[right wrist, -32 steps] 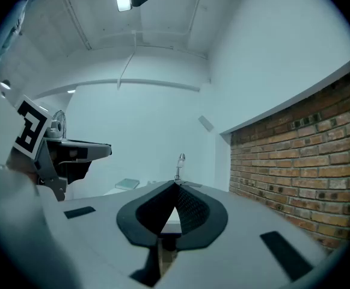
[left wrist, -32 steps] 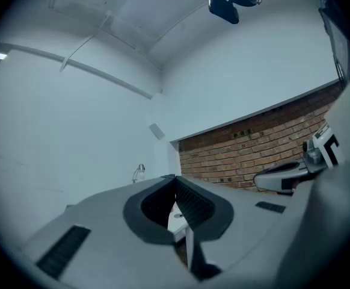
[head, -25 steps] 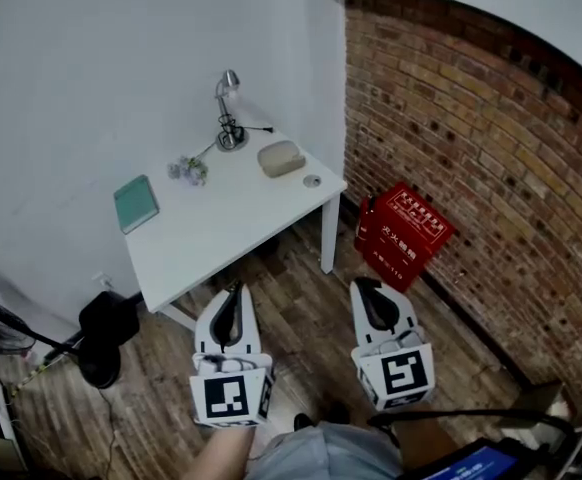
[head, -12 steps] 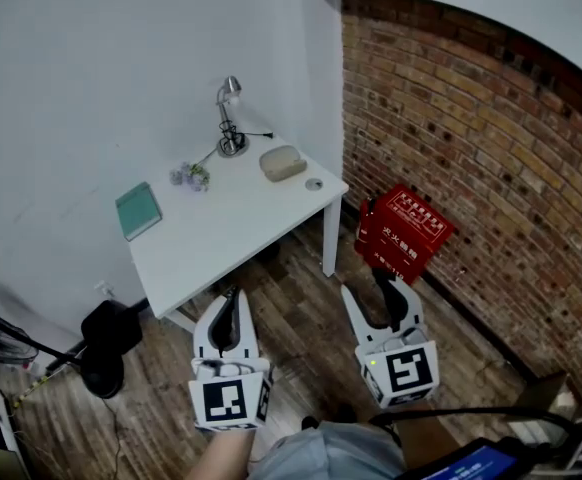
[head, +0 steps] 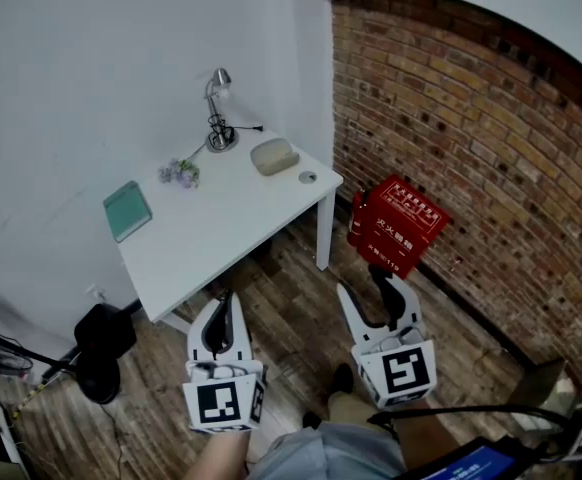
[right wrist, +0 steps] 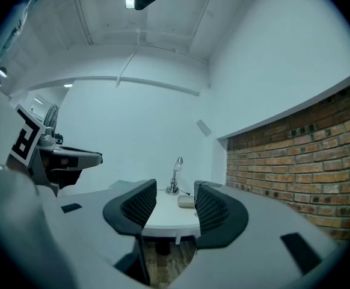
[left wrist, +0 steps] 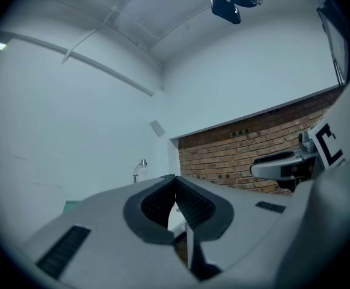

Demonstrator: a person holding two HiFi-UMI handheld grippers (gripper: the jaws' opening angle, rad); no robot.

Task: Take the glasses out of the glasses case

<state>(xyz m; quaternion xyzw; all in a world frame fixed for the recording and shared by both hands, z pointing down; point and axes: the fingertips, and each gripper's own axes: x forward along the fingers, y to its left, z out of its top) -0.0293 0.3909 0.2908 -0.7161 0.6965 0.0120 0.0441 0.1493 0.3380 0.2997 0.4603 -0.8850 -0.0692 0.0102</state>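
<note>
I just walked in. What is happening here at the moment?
A person stands back from the white table, a gripper in each hand, both pointing toward it. The left gripper is shut on nothing; the right gripper is open and empty. The beige glasses case lies untouched on the table near the lamp.

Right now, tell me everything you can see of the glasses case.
The case is a tan, rounded oblong with a matte look, lying flat on the white table near its far right corner, by the brick wall. It looks shut, and no glasses show. The lamp stands behind it to the left and a small round disc lies to its right, both apart from it. Only the table touches it.
</note>
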